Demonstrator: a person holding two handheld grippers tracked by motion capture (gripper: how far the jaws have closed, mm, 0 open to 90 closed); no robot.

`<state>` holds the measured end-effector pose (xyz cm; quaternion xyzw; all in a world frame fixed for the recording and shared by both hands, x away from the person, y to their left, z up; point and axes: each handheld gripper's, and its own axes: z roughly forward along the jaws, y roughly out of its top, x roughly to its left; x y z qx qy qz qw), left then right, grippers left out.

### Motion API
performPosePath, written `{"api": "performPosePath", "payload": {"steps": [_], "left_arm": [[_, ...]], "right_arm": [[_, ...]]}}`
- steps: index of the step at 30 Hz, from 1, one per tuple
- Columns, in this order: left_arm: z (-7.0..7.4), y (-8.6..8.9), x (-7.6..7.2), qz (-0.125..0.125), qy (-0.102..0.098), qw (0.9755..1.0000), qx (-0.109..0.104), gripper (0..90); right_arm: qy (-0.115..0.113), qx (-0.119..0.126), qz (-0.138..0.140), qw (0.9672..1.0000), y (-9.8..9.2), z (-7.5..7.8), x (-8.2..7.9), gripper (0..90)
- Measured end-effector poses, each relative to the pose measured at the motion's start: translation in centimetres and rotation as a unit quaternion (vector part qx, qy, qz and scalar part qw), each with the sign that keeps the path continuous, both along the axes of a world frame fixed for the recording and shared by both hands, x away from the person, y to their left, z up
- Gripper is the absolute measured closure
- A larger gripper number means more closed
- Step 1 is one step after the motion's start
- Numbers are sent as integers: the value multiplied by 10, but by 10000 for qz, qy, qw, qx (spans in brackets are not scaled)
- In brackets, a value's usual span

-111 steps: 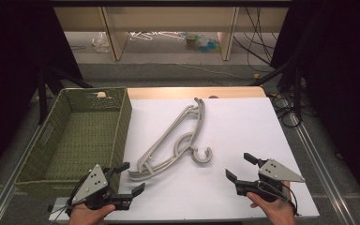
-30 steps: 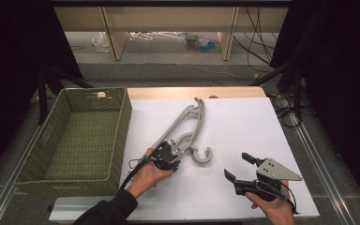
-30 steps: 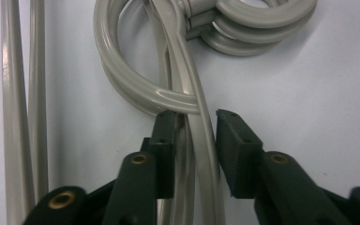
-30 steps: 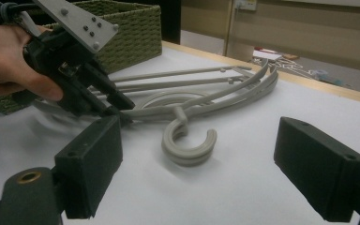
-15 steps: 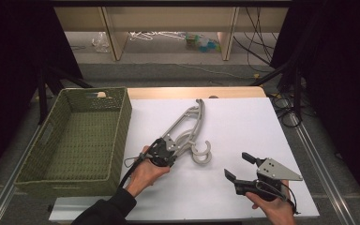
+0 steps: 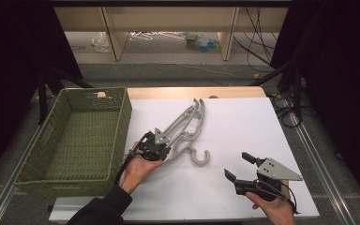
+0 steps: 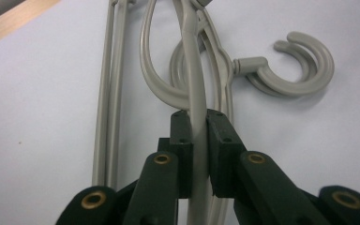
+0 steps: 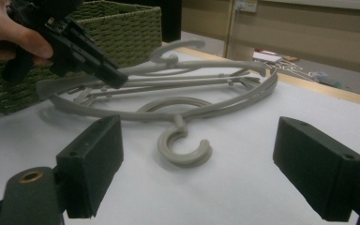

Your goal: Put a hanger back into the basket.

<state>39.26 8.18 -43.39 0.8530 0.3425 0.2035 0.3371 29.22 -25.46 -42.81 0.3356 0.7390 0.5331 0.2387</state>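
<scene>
Two grey plastic hangers lie stacked on the white table top, their hooks toward me. My left gripper is shut on one arm of the upper hanger, which runs up between the two pads. In the right gripper view that end of the hanger is raised a little off the table, with the left gripper on it. My right gripper rests near the front right of the table, open and holding nothing; its jaws face the hooks.
A green woven basket stands at the left of the table, close beside the left hand; it shows behind the hangers as the basket in the right gripper view. Shelving and loose items lie beyond the table's far edge.
The left hand came from the front edge to the hangers, and its jaws closed on the upper hanger's arm. That end has since risen slightly. The right gripper has stayed put.
</scene>
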Motion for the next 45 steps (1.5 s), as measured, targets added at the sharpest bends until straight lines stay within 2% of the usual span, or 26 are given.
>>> {"api": "performPosePath", "payload": {"steps": [2, 5, 9, 11, 13, 14, 15, 16, 17, 20, 22, 24, 25, 26, 27, 28, 29, 33, 34, 35, 38, 39, 40, 41, 44, 45], "left_arm": [[2, 2, 0, -2, 2, 10000, -44, 817], [10, 10, 1, 57, -113, 9996, -248, 817], [15, 13, 1, 120, -74, 9986, -501, 818], [19, 14, 0, 100, -109, 9983, -555, 818], [25, 17, -1, 53, -70, 9973, -724, 818], [25, 17, -1, 53, -70, 9973, -724, 818], [28, 17, -2, 90, -22, 9951, -982, 818], [30, 19, -3, 95, 29, 9938, -1105, 818], [30, 19, -3, 95, 29, 9938, -1105, 818], [38, 23, -4, 99, 93, 9891, -1466, 817], [40, 24, -5, 73, 116, 9886, -1501, 818], [44, 25, -6, 43, 171, 9863, -1640, 818], [48, 26, -8, -9, 170, 9850, -1714, 818], [48, 26, -8, -9, 170, 9850, -1714, 818], [51, 27, -11, -6, 192, 9820, -1877, 818], [51, 27, -11, -6, 192, 9820, -1877, 818], [55, 28, -13, -38, 232, 9796, -1994, 818], [68, 32, -19, -109, 124, 9772, -2116, 817], [68, 32, -19, -109, 124, 9772, -2116, 818], [75, 36, -21, -138, 113, 9762, -2160, 818], [82, 39, -23, -140, 135, 9757, -2184, 818], [86, 42, -25, -134, 174, 9740, -2256, 818], [90, 44, -26, -106, 163, 9741, -2251, 818], [94, 48, -27, -137, 114, 9753, -2200, 818], [105, 57, -30, -135, 69, 9731, -2297, 818], [108, 60, -31, -145, 36, 9734, -2286, 818]], "right_arm": [[-2, 14, 0, 10000, 0, 0, 0, 172], [-7, -11, -14, 10000, 0, 0, 0, 172], [-3, -11, -17, 10000, 0, 0, 0, 172], [-4, -14, -16, 10000, 0, 0, 0, 172], [-1, -18, -31, 10000, 0, 0, 0, 172], [-1, -18, -31, 10000, 0, 0, 0, 172], [-2, -2, -23, 10000, 0, 0, 0, 172], [-5, -8, -33, 10000, 0, 0, 0, 172], [-5, -8, -33, 10000, 0, 0, 0, 172], [5, -8, -35, 10000, -1, 0, 0, 172], [16, -15, -32, 10000, -1, 0, 0, 172], [10, -14, -25, 10000, -1, -1, 1, 172], [-21, 88, -9, 10000, 0, -2, 1, 172], [-21, 88, -9, 10000, 0, -2, 1, 172], [-22, 87, -18, 10000, 0, -2, 1, 172], [-22, 87, -18, 10000, 0, -2, 1, 172], [2, 73, -20, 10000, 0, -2, 1, 172], [0, 77, -46, 10000, -1, -2, 1, 172], [0, 77, -46, 10000, -1, -2, 1, 172], [-42, 54, -66, 10000, -2, -2, 2, 172], [24, 62, -97, 9999, -2, -2, 1, 172], [19, 51, -111, 9999, -2, -2, 1, 172], [16, 59, -113, 9999, -2, -2, 1, 172], [1, 47, -130, 9999, -2, -2, 1, 172], [29, 52, -116, 9999, -2, -2, 1, 172], [9, 65, -125, 9999, -2, -2, 1, 172]]}}
